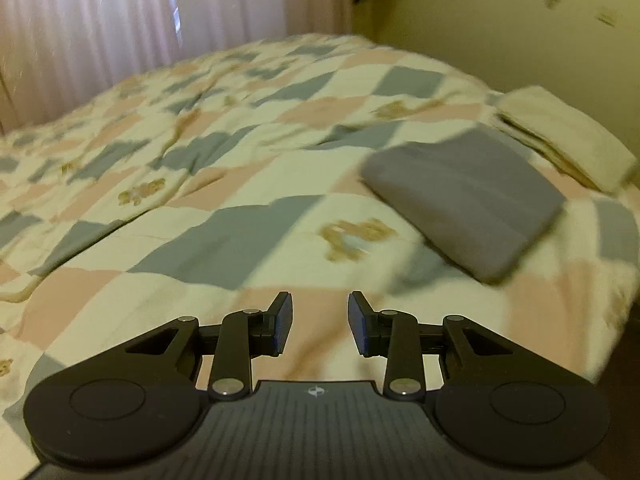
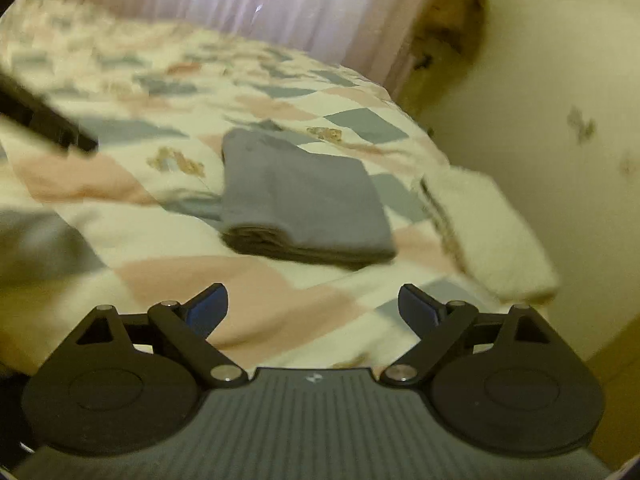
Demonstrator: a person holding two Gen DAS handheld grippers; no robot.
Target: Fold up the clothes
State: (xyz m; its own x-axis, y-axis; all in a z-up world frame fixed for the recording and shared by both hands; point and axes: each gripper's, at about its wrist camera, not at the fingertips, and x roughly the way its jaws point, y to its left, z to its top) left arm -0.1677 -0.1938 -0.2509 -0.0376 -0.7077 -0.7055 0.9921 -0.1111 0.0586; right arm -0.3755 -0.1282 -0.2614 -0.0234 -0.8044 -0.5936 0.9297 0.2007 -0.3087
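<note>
Right wrist view is blurring the folded grey garment (image 2: 300,196) on the bed (image 2: 248,300); both tools, right tool (image 2: 314,310) and left tool (image 1: 320,324), are gaping empty, the cream stack (image 2: 488,232) cut off

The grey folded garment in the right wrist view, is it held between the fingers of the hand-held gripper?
No. The grey folded garment lies on the patchwork quilt, apart from the open right hand-held gripper.

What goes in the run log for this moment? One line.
left gripper: open, empty | right gripper: open, empty | grey garment: folded on quilt
</note>
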